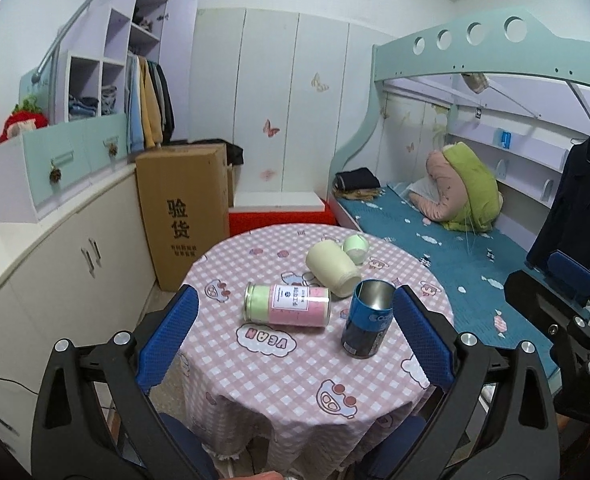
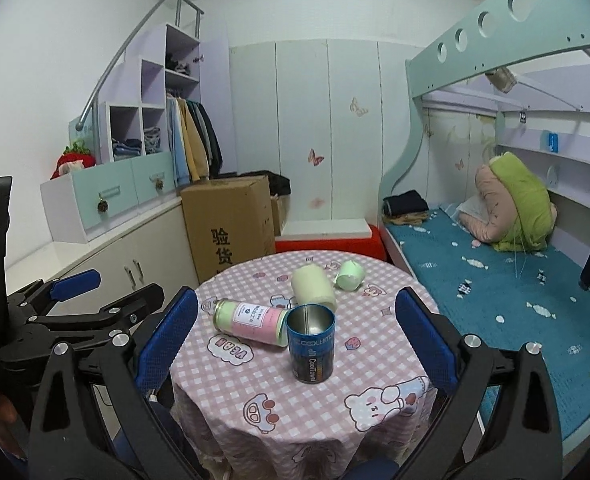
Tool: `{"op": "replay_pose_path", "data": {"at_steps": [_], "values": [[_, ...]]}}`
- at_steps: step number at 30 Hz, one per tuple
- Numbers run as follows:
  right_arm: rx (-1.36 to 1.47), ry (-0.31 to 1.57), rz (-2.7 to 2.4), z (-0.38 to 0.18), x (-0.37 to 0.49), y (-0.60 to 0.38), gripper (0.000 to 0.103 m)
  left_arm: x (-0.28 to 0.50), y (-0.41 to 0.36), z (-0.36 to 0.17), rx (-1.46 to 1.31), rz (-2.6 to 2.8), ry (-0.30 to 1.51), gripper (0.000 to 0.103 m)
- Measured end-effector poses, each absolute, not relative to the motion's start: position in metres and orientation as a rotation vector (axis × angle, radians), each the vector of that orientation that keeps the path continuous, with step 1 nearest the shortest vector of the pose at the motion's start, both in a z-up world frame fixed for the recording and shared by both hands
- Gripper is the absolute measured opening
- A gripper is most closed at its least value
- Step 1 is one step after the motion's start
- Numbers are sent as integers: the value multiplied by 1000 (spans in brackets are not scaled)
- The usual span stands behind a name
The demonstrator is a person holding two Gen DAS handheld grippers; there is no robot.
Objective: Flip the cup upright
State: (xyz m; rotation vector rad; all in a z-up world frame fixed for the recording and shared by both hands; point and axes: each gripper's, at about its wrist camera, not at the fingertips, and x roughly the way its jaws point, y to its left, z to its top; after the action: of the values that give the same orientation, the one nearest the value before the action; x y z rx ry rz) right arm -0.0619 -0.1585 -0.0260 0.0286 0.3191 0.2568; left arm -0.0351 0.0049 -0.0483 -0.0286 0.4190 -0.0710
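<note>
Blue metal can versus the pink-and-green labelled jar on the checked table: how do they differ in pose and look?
The blue metal can stands upright with its open mouth up, showing a bare metal interior; the pink-and-green labelled jar lies on its side. The can is dark blue with printed lettering; the jar is pale green and pink with a white label. The can looks shorter, the jar longer. Both are cylinders resting on the pink checked tablecloth, close together.

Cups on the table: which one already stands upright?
The dark blue metal can, open end up, nearest the camera. The pink-green bottle, cream cup and small green cup lie sideways.
</note>
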Motion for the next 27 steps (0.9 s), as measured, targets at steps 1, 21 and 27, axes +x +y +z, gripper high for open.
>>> {"op": "replay_pose_path", "data": {"at_steps": [1,21,27], "values": [[31,312,255,-25,-65,-160,95,-38,4,-47,-27,-66,408,98],[26,245,238,-19,-90,-165,95,-66,-10,-38,33,-29,277,98],[26,248,238,-20,-90,-165,95,-66,-16,-39,51,-20,257,98]]}}
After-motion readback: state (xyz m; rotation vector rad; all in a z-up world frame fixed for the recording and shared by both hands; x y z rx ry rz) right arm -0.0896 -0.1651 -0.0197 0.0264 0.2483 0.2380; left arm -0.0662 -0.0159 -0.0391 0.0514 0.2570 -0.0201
